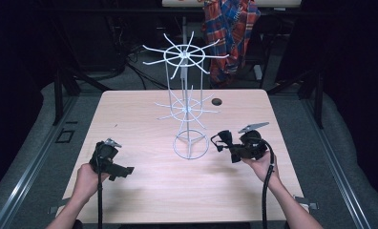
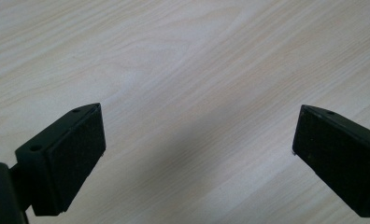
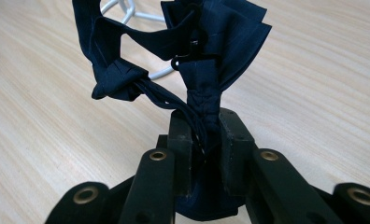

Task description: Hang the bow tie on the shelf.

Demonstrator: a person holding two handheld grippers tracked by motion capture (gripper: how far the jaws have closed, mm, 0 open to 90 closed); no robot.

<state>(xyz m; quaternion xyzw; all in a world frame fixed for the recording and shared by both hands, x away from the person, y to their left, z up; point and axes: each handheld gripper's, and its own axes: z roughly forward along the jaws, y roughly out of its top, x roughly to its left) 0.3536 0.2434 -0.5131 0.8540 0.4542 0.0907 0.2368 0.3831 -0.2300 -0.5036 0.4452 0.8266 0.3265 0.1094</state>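
A: Where is the bow tie [image 3: 206,56]?

B: Pinched at its knot by the right gripper [image 3: 205,140], just right of the wire rack [image 1: 187,95].

A: Handling?

B: Soft, light; grip the knot. The left gripper [image 2: 197,140] stands spread, empty.

Lab: table [image 1: 130,119] on rails [image 1: 29,167], dark curtains, cables

From above the person's side, the high view faces forward and down over the whole pale wooden table [image 1: 144,191], whose grain both gripper views show close up, the right one also sharing the white wire rack's ring base [image 3: 127,9] [image 1: 190,146].
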